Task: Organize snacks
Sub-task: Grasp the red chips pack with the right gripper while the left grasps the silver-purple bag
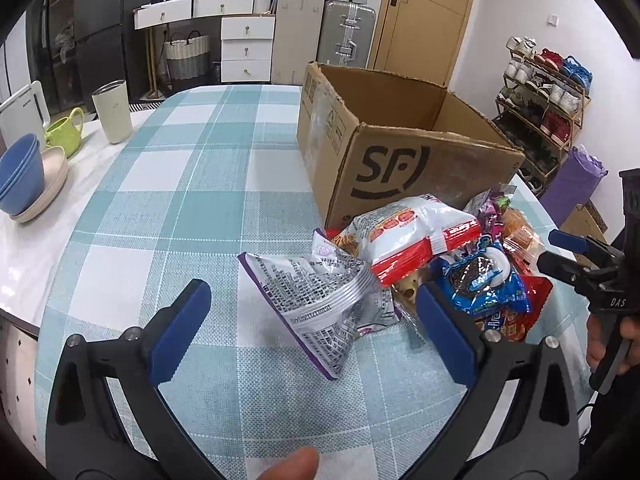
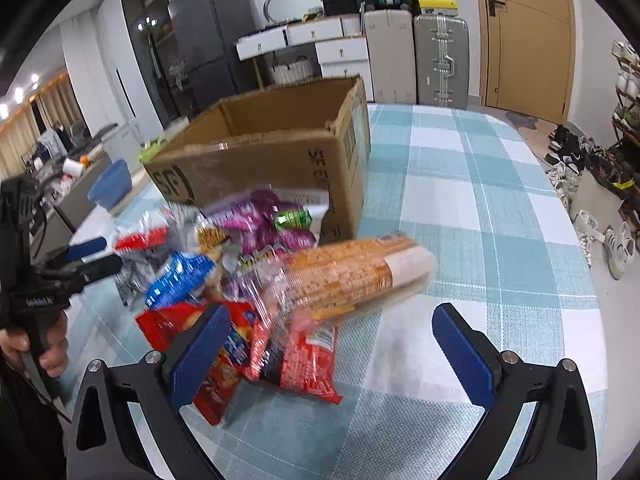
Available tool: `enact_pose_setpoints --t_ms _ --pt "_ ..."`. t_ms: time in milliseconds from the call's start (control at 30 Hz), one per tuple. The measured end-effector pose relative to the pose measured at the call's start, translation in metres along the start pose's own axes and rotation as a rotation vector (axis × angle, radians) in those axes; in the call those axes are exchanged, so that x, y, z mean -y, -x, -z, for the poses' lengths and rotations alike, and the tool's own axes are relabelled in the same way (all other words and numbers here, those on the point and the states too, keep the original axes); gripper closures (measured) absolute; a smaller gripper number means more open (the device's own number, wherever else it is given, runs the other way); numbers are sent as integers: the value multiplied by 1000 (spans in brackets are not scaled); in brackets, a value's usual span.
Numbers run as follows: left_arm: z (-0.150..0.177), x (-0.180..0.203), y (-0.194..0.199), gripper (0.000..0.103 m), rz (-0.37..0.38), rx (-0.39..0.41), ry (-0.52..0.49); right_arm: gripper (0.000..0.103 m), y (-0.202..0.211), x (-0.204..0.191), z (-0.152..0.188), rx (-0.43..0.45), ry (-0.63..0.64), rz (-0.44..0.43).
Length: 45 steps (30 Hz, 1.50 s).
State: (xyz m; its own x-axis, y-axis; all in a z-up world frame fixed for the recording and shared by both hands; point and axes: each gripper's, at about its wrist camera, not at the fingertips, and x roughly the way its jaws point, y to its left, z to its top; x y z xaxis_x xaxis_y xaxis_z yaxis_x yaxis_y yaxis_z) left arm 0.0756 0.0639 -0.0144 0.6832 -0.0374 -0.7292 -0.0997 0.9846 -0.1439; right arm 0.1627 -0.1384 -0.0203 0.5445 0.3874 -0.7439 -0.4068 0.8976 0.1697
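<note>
The snacks sit in a loose heap on the checked surface (image 1: 168,184), pressed up against the near wall of the open cardboard box (image 1: 404,152), which looks empty from where I see into it. On my left wrist view the nearest piece is the silver-and-purple bag (image 1: 316,304), lying crumpled at the heap's left edge; behind it a white-and-red bag (image 1: 416,236) rides on top, and a blue cookie pack (image 1: 480,284) lies to its right. On the right wrist view an orange cracker sleeve (image 2: 352,276) lies across the top of the pile, over a red packet (image 2: 308,364), though that view is blurred.

My left tool (image 1: 308,332) is spread wide and holds nothing, with the silver-and-purple bag between its pads but not touched. My right tool (image 2: 332,356) is likewise wide open and empty, hovering over the near edge of the heap.

I judge nothing has been boxed yet. The risks I see: these bags are slick and puffy, so a pinch on a loose corner could slip or squash what's inside. The pieces overlap, so lifting one may drag or topple its neighbours, and the cracker sleeve perched on top could roll toward the open surface. My two tools are working the same small pile and could knock together. The box wall is tall, so a low carry might clip its rim.
</note>
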Motion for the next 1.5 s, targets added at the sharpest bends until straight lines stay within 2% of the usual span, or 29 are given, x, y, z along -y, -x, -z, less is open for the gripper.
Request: enact_pose_setpoints --t_ms 333,500,733,833,867,1000,1200,1500 --pt "1 -7 -17 1 4 -33 34 1 -20 -4 8 -69 19 6" --pt "2 -10 -25 1 5 -47 45 1 -28 -8 10 -88 44 61" --pt "3 -11 -30 1 5 -51 45 1 -32 -6 11 -99 47 69" --pt "4 -12 -31 1 5 -54 51 1 -34 -11 13 -98 69 99" --pt "5 -13 -31 1 5 -55 52 3 -34 -12 13 -94 73 104" --pt "5 -14 -33 1 10 -58 63 30 -33 -18 13 -101 86 63" --pt "4 -17 -32 1 16 -45 82 55 -28 -30 17 -99 138 1" --pt "5 -18 -33 1 24 -43 92 56 -11 -39 19 -48 172 -23"
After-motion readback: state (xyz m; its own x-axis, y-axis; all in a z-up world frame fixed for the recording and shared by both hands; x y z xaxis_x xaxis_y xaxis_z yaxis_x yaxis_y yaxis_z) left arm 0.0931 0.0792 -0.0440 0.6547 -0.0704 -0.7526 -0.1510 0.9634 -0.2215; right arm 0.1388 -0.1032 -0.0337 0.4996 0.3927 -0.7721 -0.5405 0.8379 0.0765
